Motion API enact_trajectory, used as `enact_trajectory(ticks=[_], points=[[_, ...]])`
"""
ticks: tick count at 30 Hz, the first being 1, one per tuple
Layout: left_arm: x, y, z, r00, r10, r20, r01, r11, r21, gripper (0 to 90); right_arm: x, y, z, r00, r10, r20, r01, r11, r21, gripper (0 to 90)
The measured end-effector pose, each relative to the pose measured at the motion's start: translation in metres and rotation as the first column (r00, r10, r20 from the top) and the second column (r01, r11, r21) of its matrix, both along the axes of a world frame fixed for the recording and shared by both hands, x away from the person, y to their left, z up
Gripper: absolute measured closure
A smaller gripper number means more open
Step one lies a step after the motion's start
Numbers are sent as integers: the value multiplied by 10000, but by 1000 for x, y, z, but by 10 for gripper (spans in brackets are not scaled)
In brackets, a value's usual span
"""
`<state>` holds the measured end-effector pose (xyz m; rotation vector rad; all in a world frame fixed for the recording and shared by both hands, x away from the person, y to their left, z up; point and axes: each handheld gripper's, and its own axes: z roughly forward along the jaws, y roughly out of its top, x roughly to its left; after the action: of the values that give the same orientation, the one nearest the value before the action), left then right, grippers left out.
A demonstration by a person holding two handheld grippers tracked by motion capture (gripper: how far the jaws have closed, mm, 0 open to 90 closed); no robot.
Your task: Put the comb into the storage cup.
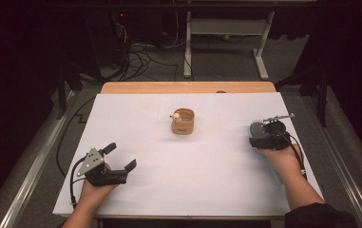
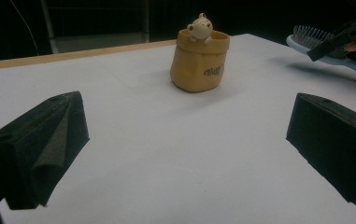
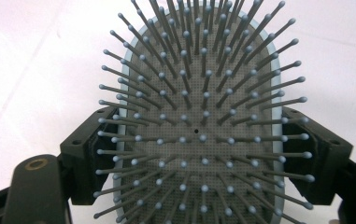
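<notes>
**Brush is in the grip, pot still waiting**

Quick status from my side of the table. My right gripper [image 1: 263, 135] has its jaws clamped on the two long edges of the hairbrush [image 3: 199, 116], around the bristle pad. In the right gripper view the bristles point straight back at the camera and the black pads sit snug against the pale blue rim on both sides, so I'd call that a proper hold, not just a nudge. From the left gripper view the brush [image 2: 327, 51] looks lifted a bit off the white sheet [image 1: 178, 180], with a shadow under it, head tilted over toward the middle of the table.

My left gripper [image 1: 117, 164] is parked down at the near left corner with its jaws spread wide and nothing between them. It's aimed at the little tan pot [image 1: 183, 121], which stands upright near the centre of the sheet, well apart from both grippers. There's a small bear figure [image 2: 200, 27] peeking over its rim.

So how far along? My guess: the pickup part is done, the brush is secured. What's left is whatever happens with the pot. If the brush is meant to go in or beside it, that hasn't started yet, since there's a wide stretch of bare sheet between them. The left side hasn't contributed anything so far as I can tell.
</notes>
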<state>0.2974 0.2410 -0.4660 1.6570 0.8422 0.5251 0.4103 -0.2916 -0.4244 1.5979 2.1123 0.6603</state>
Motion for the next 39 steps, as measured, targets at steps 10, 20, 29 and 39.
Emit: enact_trajectory(ticks=[10,20,29,39], points=[[0,0,0,10000,-5,-1,5,10000,5,1,-9,6,12,9971,342,679,-366,9987,349,213],[0,0,0,10000,-4,-5,4,10000,12,1,-17,16,19,9865,687,1484,-810,9937,779,213],[0,0,0,10000,11,6,-11,10000,15,1,-23,25,22,9733,914,2104,-1206,9841,1305,213],[0,0,0,10000,10,3,-10,10000,25,1,-28,29,24,9561,1030,2745,-1571,9705,1830,212]])
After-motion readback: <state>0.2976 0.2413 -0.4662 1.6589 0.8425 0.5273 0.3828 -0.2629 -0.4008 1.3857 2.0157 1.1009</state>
